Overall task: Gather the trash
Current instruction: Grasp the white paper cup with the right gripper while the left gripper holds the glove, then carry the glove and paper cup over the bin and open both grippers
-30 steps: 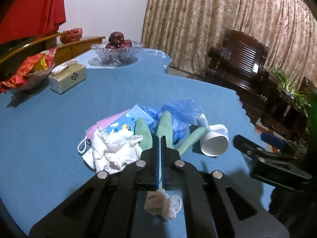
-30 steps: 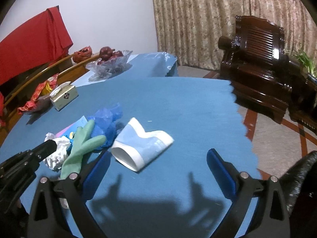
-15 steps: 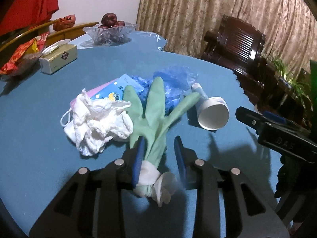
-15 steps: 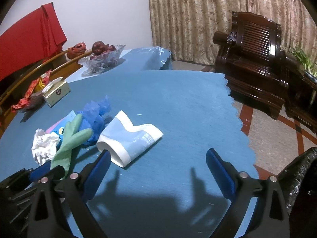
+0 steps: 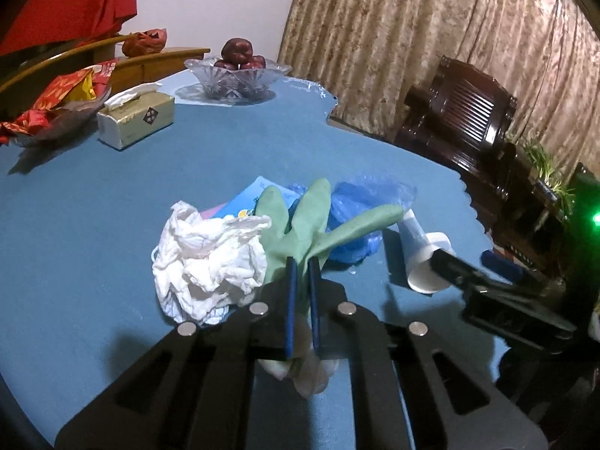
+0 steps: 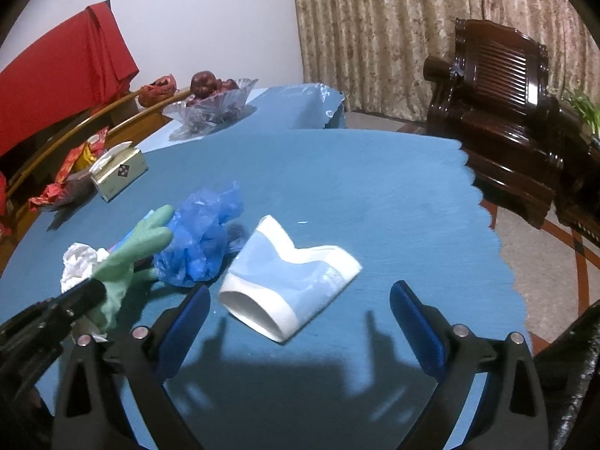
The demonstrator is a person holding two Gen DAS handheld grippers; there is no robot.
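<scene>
A green rubber glove [image 5: 307, 225] lies in the trash pile on the blue tablecloth [image 5: 112, 217]. My left gripper [image 5: 302, 262] has its jaws closing tight on the glove's wrist, and the pale cuff bunches behind the pads. Crumpled white tissue [image 5: 206, 262] sits just left of it, and a blue plastic bag [image 5: 360, 202] lies behind. In the right wrist view, my right gripper [image 6: 300, 290] stands wide open with the flattened blue-and-white paper cup [image 6: 285, 288] lying between its fingers, untouched. The glove [image 6: 127, 258] and the left gripper [image 6: 75, 296] show at the left.
A tissue box [image 5: 138, 120], a glass fruit bowl [image 5: 236, 75] and red snack wrappers [image 5: 56, 101] stand at the far left. The cloth's scalloped edge [image 6: 498, 247] runs along the right, with a dark wooden armchair [image 6: 498, 86] beyond. A black bag [image 6: 577, 375] shows at bottom right.
The left jaws opened, slid forward around the glove's wrist and shut on it. The right gripper came closer to the paper cup, still open.
</scene>
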